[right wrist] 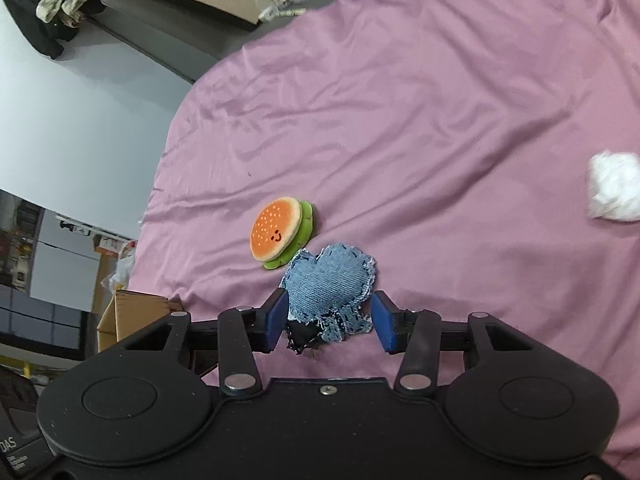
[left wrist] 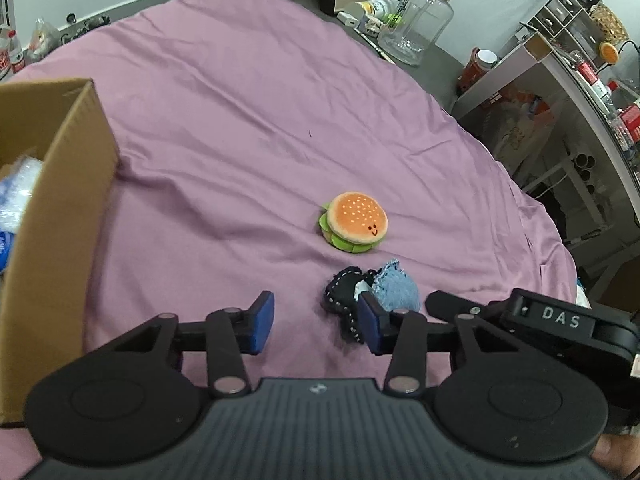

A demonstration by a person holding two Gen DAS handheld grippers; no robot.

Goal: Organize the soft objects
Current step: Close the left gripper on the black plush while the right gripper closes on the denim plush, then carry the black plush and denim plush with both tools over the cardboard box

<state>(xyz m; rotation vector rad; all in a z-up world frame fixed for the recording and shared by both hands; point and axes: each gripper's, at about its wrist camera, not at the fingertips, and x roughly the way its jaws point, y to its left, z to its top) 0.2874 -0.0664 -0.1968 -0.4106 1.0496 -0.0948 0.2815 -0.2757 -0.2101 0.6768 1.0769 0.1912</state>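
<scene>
Right tool hangs over the denim heart. Blue pads flank the heart's lower, frayed end; the left pad looks to be at its edge, the right pad has a sliver of cloth showing beside it. No squeeze visible, so I read it as released, not yet gripping.

Left tool is also released, nothing between its pads. Its right pad sits in front of a black stitched piece that lies against the heart; whether it touches, cannot tell.

Places, taken from the heart:
- Burger plush just beyond it, near but apart in the left view, edges seeming to overlap in the right.
- Black piece tucked under and beside its frayed end.
- White fluffy wad well apart, far right.
- Cardboard box well apart, left, open-topped, something blue and white inside.

All lie on a creased mauve cloth over the counter.

Doing the step well, my judgement: centre the right pads across the heart's plump middle rather than the ragged fringe, which would pull loose. Close gently; stuffing compresses. Watch that the black piece is not pinched along with it.

Textures: woven denim, raw fraying rim, padded. Burger is short-pile plush, round, layered. Black piece is flat felt-like fabric with white running stitches.
</scene>
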